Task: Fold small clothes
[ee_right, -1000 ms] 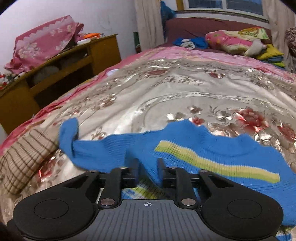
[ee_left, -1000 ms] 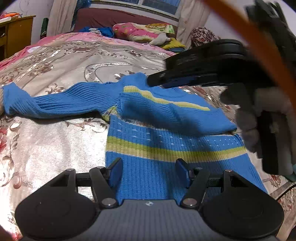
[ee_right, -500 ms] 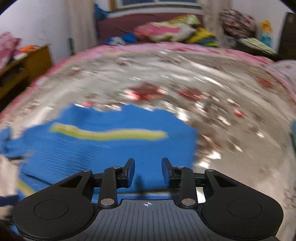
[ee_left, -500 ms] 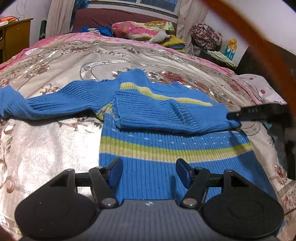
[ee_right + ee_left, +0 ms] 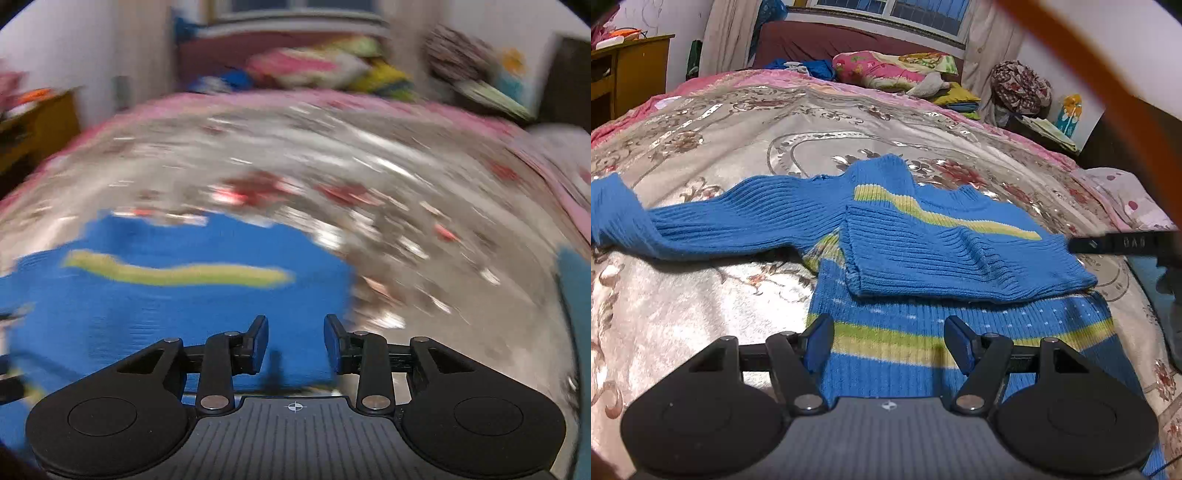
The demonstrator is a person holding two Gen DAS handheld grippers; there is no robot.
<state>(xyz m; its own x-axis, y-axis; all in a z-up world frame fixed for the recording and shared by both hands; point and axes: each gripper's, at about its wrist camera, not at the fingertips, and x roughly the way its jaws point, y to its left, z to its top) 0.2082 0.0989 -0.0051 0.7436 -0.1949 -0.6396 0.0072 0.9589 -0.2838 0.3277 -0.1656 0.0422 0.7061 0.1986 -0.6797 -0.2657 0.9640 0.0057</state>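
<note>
1. The left gripper is held with its jaws well apart above the lower body of the blue sweater; nothing is gripped, and the blue fingertips are seen clear of the knit.
2. The right gripper is shown with its jaws apart and nothing between them; they have just been opening. Its fingertips are seen over the sweater's right edge, and whether the cloth is touched cannot be told.
3. The sweater is spread on the floral bedspread, near its front edge. One sleeve is folded across the chest, the other is stretched flat to the left in the left wrist view.
4. The right wrist view is heavily smeared by motion, so the knit ribs and the bedspread pattern are hard to make out there.
5. In the left wrist view the right gripper is cut off at the right edge: only a dark bar with faint lettering is seen, just beside the folded sleeve's fold. An orange strap is blurred across the upper right corner.
6. The sweater's hem is hidden behind the left gripper's body.
7. Counted: one sweater, two sleeves, two grippers, two yellow-green stripes (one on the chest, one on the lower body), and one row of pale dots above the lower stripe.
</note>
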